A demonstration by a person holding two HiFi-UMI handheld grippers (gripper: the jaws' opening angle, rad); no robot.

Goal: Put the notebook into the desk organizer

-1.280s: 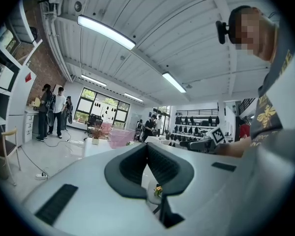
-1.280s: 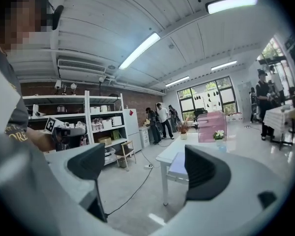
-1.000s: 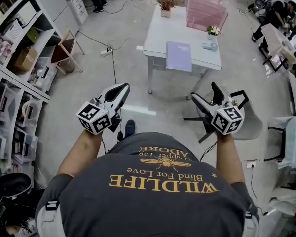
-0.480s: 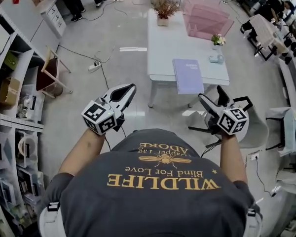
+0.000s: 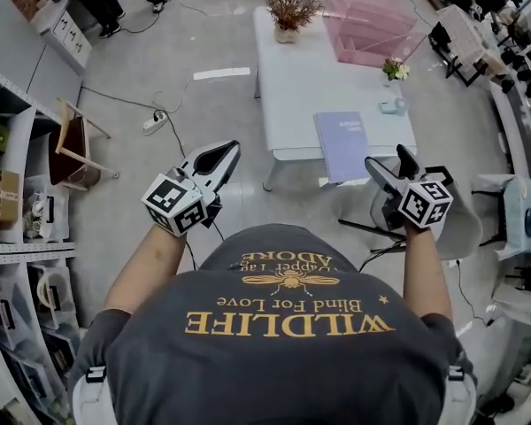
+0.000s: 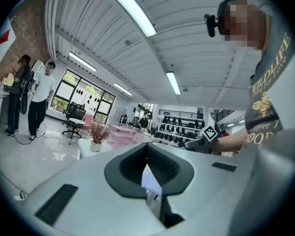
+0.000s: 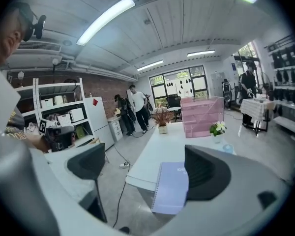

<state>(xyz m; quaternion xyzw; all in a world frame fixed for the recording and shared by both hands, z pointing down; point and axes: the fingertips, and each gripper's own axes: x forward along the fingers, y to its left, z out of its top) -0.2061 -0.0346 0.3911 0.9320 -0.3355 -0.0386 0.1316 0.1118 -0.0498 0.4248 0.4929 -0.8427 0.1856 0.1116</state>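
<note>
Lilac spiral notebook (image 5: 343, 143) flat on the white table (image 5: 301, 78), near end overhanging the edge, well apart from the pink desk organizer (image 5: 372, 20). Looks light, thin, probably floppy and slick-covered; best pinched at that overhang. Right gripper (image 5: 388, 159) spread wide, empty; left gripper (image 5: 230, 150) closed on nothing.

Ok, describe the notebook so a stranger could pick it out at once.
Find the white table in the open floor. The notebook lies flat at its near right corner, hanging over the edge. It is the only lilac, spiral-bound thing there; the pink organizer, dried plant and small flower pot stand further back.
</note>
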